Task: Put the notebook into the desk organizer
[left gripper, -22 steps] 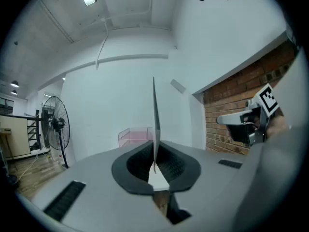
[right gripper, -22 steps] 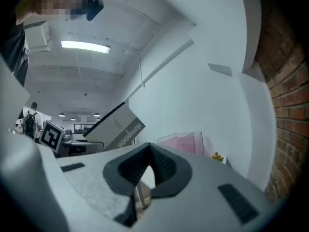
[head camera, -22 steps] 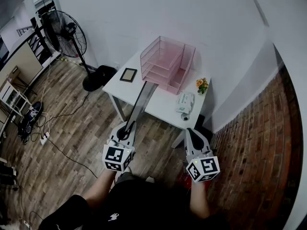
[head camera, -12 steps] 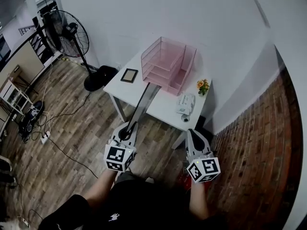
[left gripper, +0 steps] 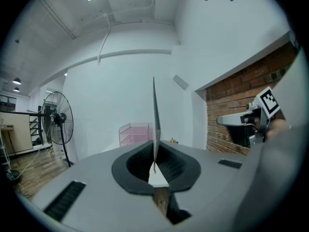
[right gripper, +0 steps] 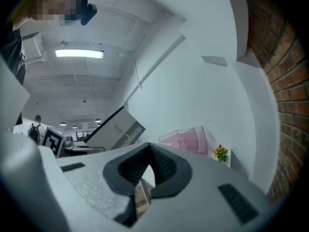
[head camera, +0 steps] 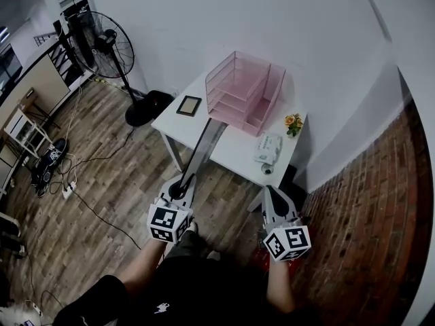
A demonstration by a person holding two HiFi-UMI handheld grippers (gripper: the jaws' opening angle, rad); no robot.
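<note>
Fingers (left gripper: 138,161) of my left gripper (head camera: 182,182) are clamped on the notebook (head camera: 203,143), gripping its near end. It stands on edge in the air, pointing toward the pink desk organizer (head camera: 245,90) on the white table (head camera: 234,153). My right gripper (head camera: 272,194), beside the left, has its fingers pressed together on nothing.

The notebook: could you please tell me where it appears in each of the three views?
Head view: the notebook is centre frame, slanting from the left claw up toward the organizer.
Left gripper view: the notebook is edge-on, a thin upright line at centre, pinched in the claw.
Right gripper view: the notebook is a grey slab left of centre.
Shared landmark: the pink organizer, visible in all three.
</note>
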